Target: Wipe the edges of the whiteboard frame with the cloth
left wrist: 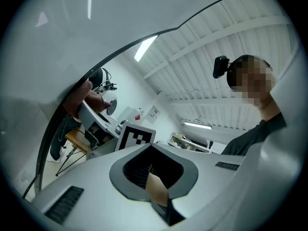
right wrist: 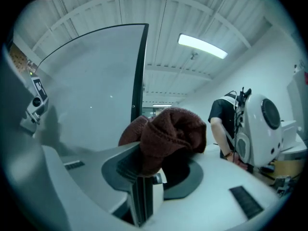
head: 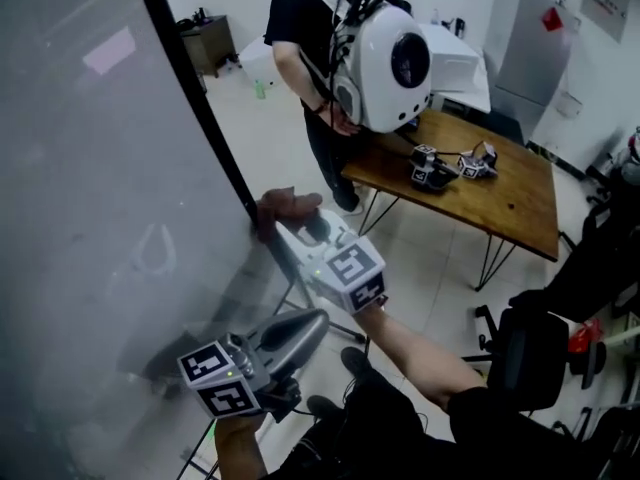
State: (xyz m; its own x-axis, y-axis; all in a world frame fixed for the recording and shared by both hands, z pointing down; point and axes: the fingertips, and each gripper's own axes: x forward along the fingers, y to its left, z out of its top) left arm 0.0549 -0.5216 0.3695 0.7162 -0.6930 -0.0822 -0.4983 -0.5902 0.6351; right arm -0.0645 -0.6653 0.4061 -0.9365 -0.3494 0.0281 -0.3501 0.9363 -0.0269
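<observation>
The whiteboard (head: 90, 168) fills the left of the head view, its black frame (head: 200, 108) running diagonally down its right side. My right gripper (head: 295, 223) is shut on a dark red-brown cloth (head: 285, 208) that presses against the frame's lower stretch. In the right gripper view the cloth (right wrist: 168, 134) bunches over the jaws of my right gripper (right wrist: 149, 177), just beside the frame (right wrist: 139, 71). My left gripper (head: 305, 328) hangs lower, near the board's face, its jaws together and empty. In the left gripper view, the left gripper (left wrist: 156, 186) points up toward the cloth (left wrist: 79, 100).
A person (head: 310, 48) wearing a white backpack unit (head: 390, 58) stands close behind the board's edge. A wooden table (head: 520, 203) beyond carries two spare devices (head: 440, 168). A black chair (head: 530, 353) stands at the lower right on the tiled floor.
</observation>
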